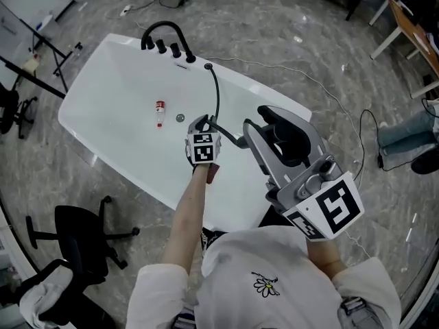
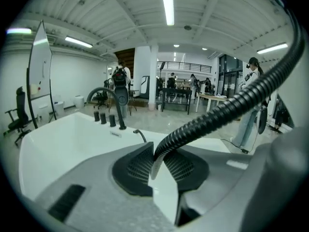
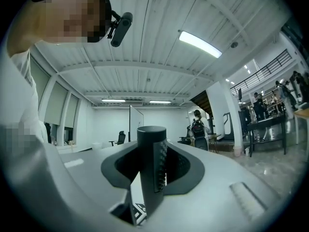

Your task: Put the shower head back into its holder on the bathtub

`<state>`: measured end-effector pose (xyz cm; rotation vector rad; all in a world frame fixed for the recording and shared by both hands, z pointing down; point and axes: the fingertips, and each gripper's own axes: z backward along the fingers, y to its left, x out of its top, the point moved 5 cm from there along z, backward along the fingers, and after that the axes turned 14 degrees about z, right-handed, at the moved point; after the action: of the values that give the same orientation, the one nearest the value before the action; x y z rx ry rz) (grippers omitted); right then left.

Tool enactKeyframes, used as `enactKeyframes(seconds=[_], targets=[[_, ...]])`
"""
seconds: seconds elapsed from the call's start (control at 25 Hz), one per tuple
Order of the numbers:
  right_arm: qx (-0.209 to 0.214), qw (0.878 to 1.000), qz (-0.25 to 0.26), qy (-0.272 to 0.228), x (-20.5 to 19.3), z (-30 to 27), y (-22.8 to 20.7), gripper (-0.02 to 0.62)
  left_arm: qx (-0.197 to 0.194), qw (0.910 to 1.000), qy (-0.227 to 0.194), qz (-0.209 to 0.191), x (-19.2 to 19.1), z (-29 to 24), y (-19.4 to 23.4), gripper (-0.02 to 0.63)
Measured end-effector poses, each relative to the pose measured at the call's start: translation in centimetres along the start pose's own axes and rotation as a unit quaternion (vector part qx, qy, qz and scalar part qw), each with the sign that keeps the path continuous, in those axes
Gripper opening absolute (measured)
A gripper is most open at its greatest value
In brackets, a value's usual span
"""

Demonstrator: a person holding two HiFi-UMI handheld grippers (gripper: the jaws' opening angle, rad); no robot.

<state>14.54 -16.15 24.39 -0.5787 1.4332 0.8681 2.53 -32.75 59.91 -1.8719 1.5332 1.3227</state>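
The white bathtub (image 1: pixel 110 81) has a black faucet (image 1: pixel 162 29) and knobs at its far rim; beside them sits the hose socket (image 1: pixel 208 66). From there a black ribbed hose (image 1: pixel 217 94) runs down to my left gripper (image 1: pixel 204 124), which is shut on it; in the left gripper view the hose (image 2: pixel 227 108) is pinched between the pads, my left gripper (image 2: pixel 155 159) pointing along the tub. My right gripper (image 1: pixel 260 123) is shut on the black shower head (image 1: pixel 282 134) above the tub's near right rim. In the right gripper view the head's handle (image 3: pixel 150 158) stands upright in my right gripper (image 3: pixel 152 175).
A small red-capped bottle (image 1: pixel 160 112) and the drain (image 1: pixel 180 118) lie on the tub floor. A black office chair (image 1: pixel 86 235) stands at the near left, a tripod stand (image 1: pixel 41 53) at the far left, a cable (image 1: pixel 357 125) on the floor at right.
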Motion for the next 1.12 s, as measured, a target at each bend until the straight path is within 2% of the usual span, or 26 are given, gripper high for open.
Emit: enactKeyframes(seconds=[0.16, 0.32, 0.44, 0.52, 0.68, 1.12], targets=[[-0.026, 1.000, 0.003, -0.007, 0.1, -0.4, -0.9, 0.115, -0.012, 0.9957, -0.079, -0.046, 8.6, -0.6, 0.3, 0.061], [-0.046, 0.998, 0.013, -0.027, 1.0, -0.7, -1.0, 0.115, -0.032, 0.9823, -0.152, -0.105, 17.8, 0.1, -0.8, 0.061], [-0.059, 0.997, 0.039, -0.035, 1.6, -1.1, -1.0, 0.115, -0.040, 0.9720, -0.181, -0.145, 22.4, 0.6, -1.7, 0.061], [-0.063, 0.996, 0.049, -0.038, 1.8, -1.5, -1.2, 0.115, -0.036, 0.9694, -0.192, -0.149, 24.4, 0.7, -1.5, 0.061], [-0.066, 0.996, 0.048, -0.039, 1.6, -2.3, -2.2, 0.115, -0.017, 0.9718, -0.194, -0.133, 26.0, 0.1, 0.3, 0.063], [-0.073, 0.997, 0.032, 0.004, -2.7, -7.3, -7.9, 0.115, -0.012, 0.9802, -0.143, -0.136, 24.2, -8.1, 1.8, 0.063]])
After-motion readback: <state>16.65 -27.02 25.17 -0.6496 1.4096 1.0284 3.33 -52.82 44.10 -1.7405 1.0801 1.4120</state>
